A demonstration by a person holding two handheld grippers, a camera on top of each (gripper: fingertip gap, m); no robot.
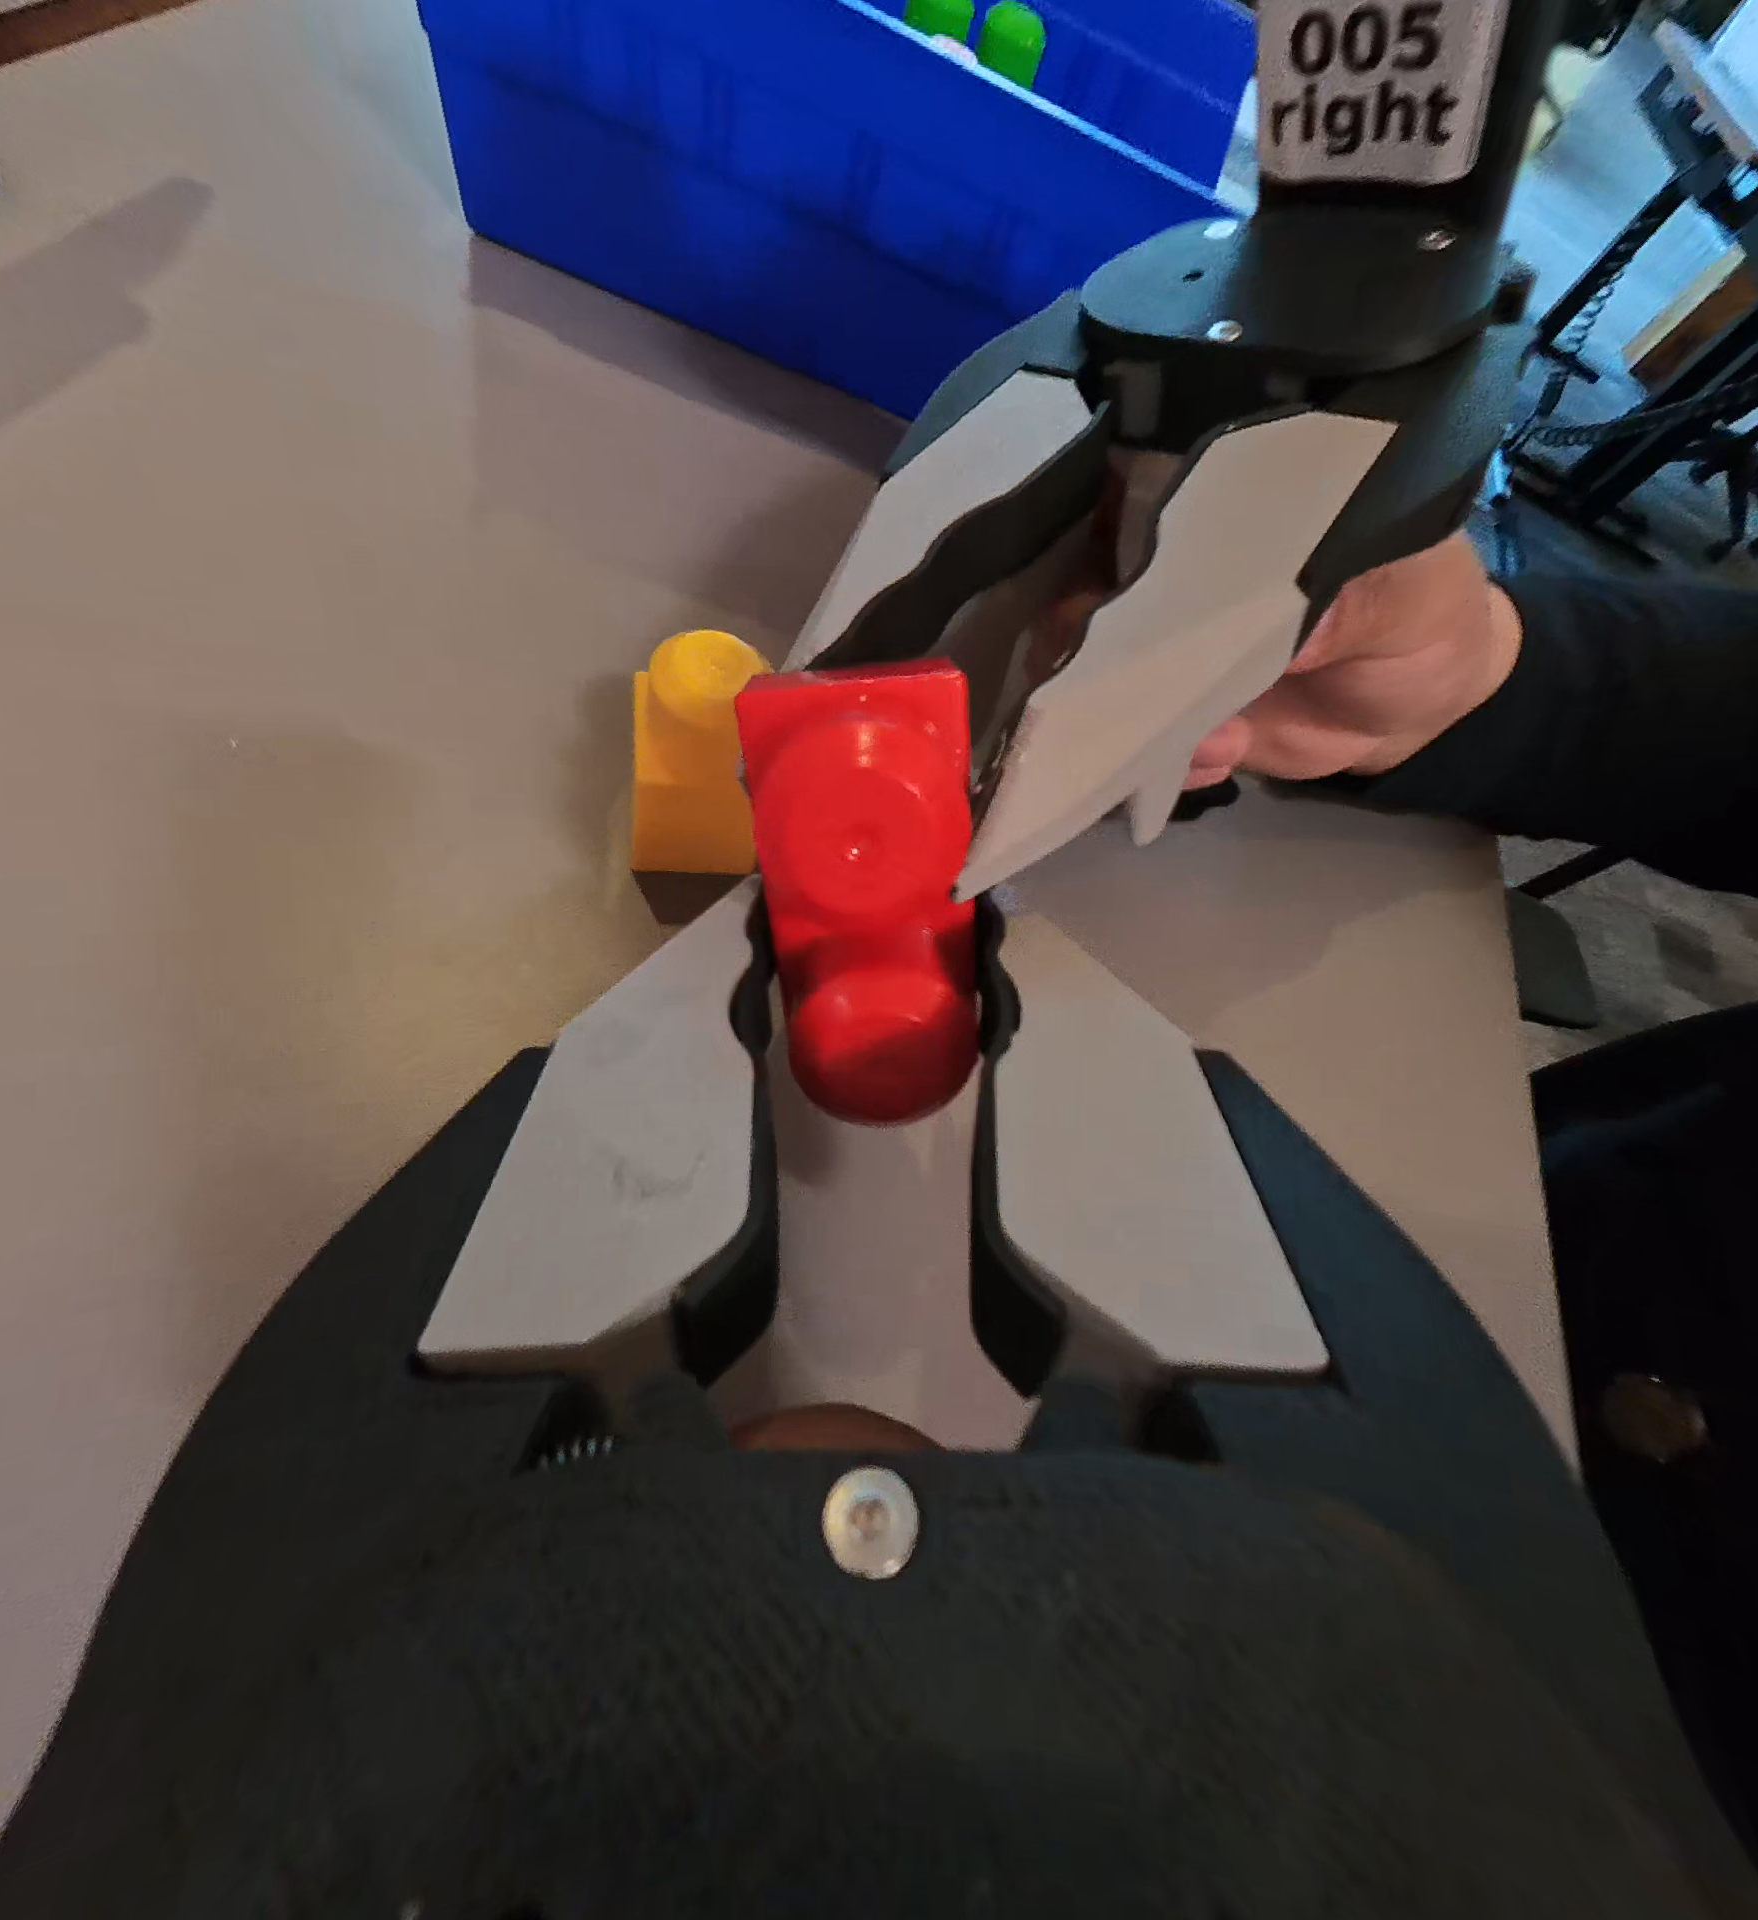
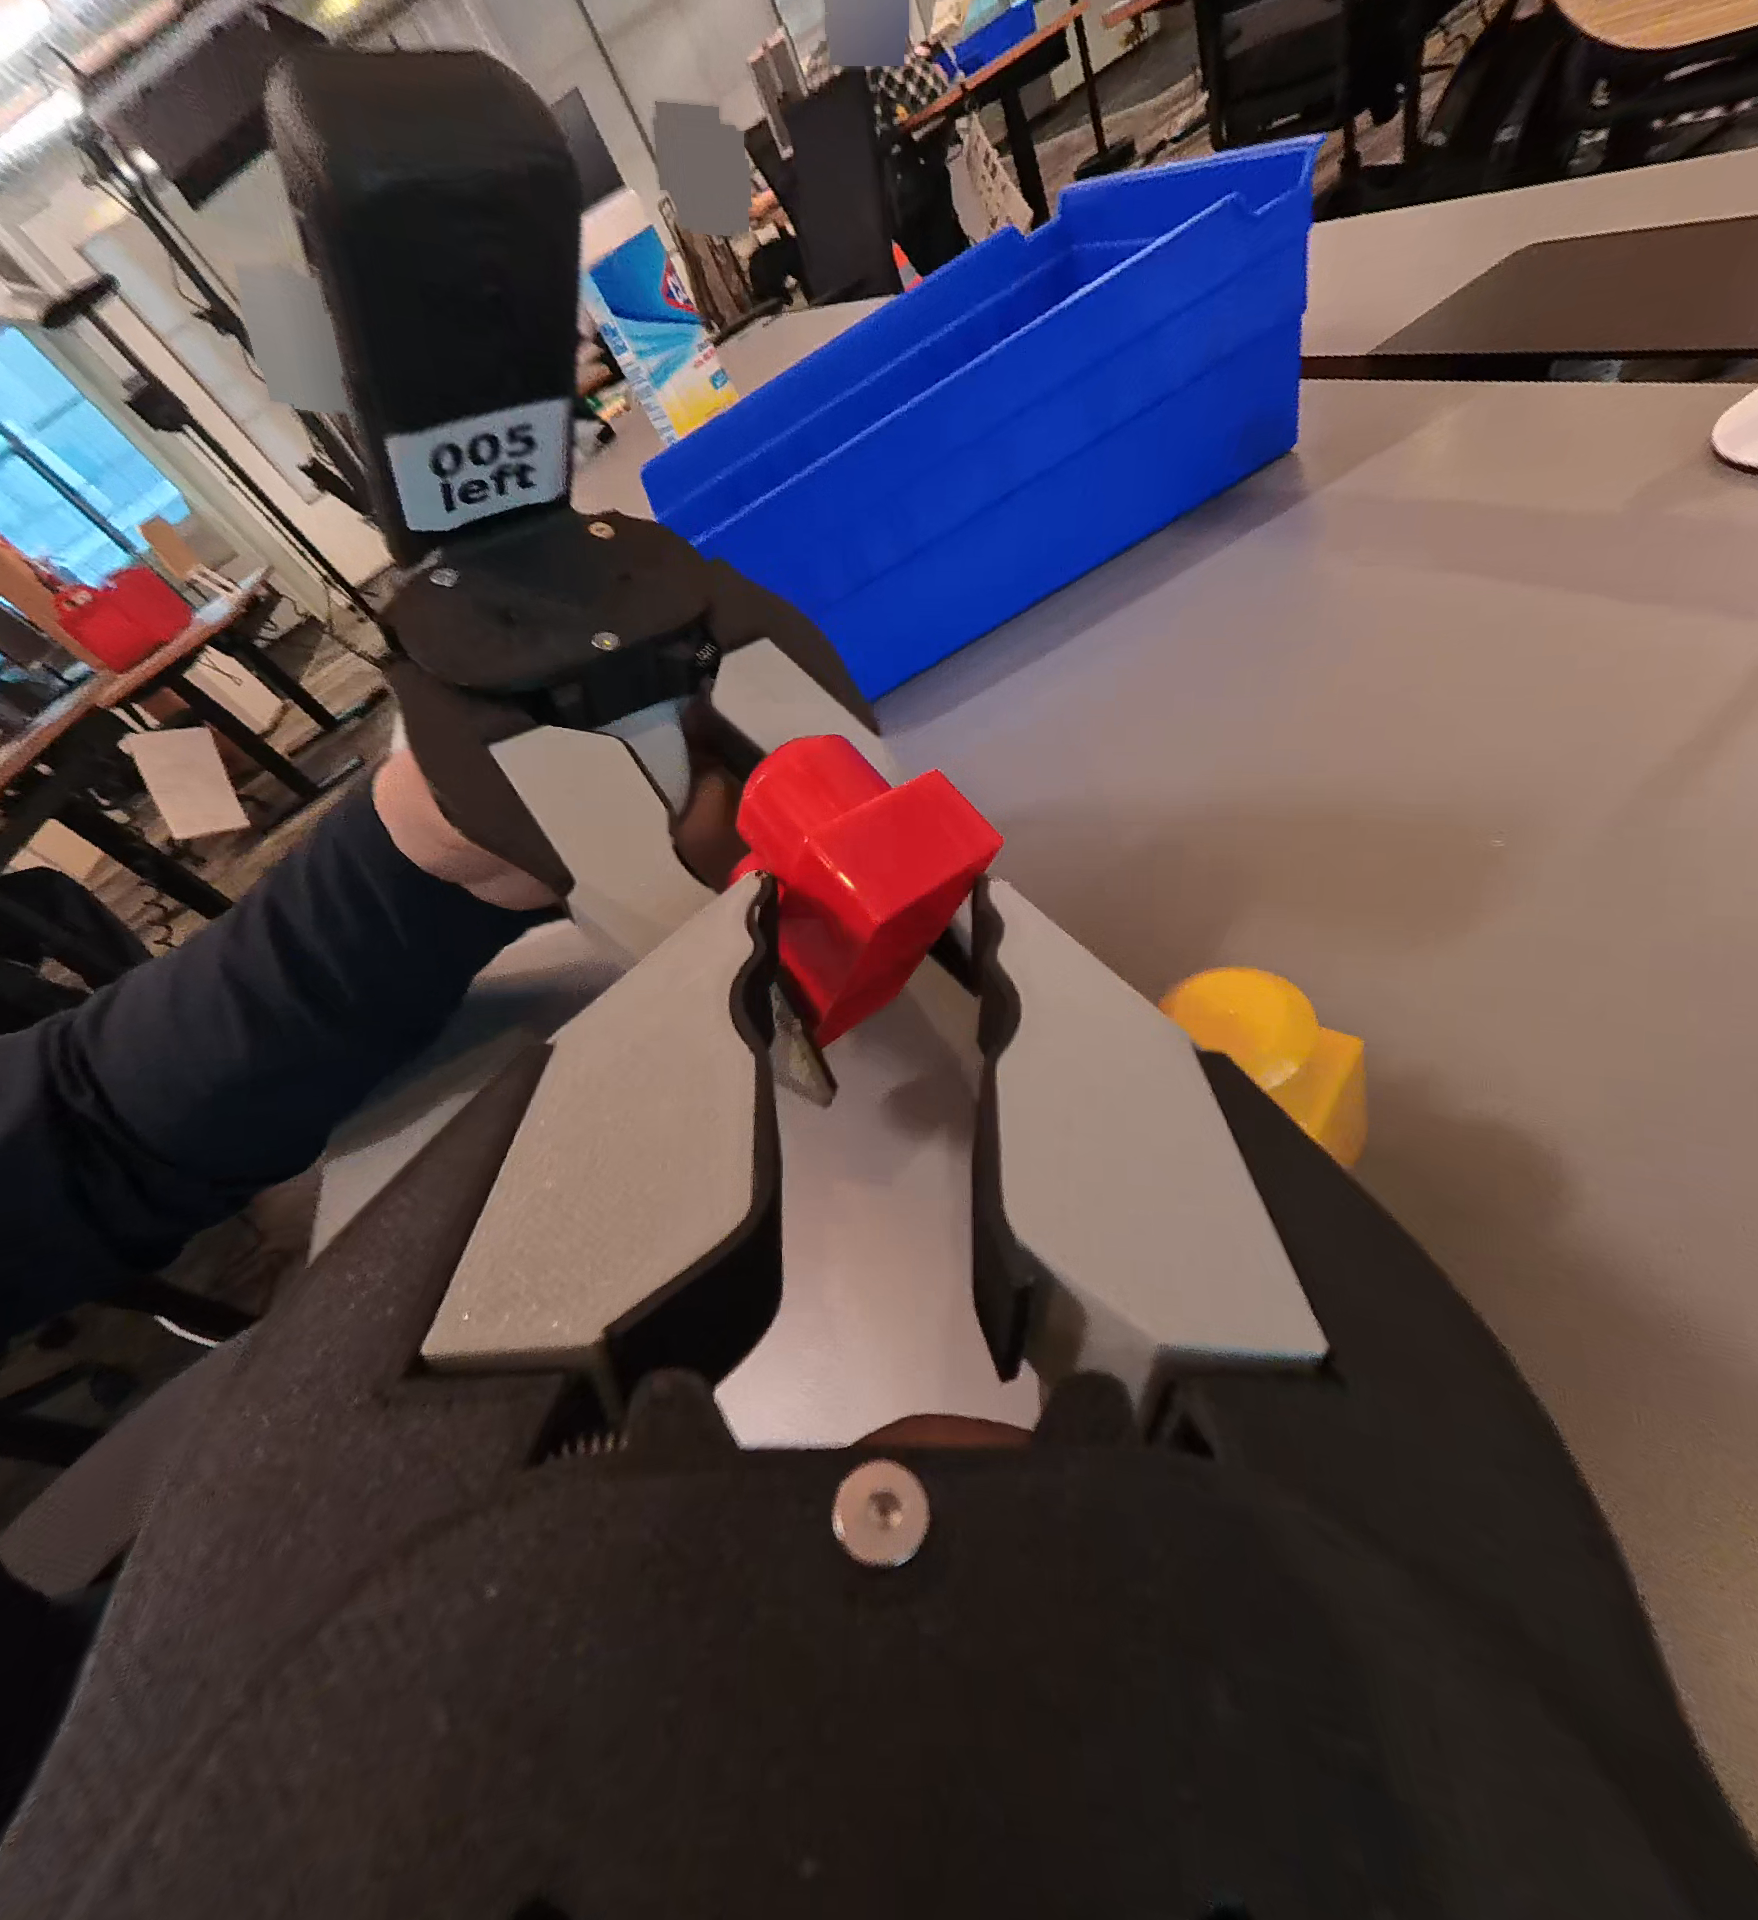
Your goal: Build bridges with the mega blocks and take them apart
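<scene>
Left gripper (image 1: 867, 925): its two grey fingers are closed on the lower part of the red block, one finger on each side, with only the width of the block between them.
Right gripper (image 2: 870, 904): it comes from the opposite side; its fingers are closed on the upper part of the same red piece, and the tips nearly meet the tips of the left gripper.
Red block (image 1: 859, 831): it is held between both grippers, above the table, tilted; the round studs point toward the camera of the left gripper. I cannot tell if it is one block or two joined together.
Yellow block (image 1: 693, 774): it stands on the table, upright, just beside the red block, on the outer left of the left gripper's tips and to the right of the right gripper.
Blue bin (image 2: 989, 457): it is on the table, beyond the tips of both grippers; green blocks (image 1: 979, 36) look out over its rim.
Table (image 1: 283, 727): grey, flat.
Hands: a hand (image 1: 1374, 686) in a dark sleeve holds each gripper from behind.
</scene>
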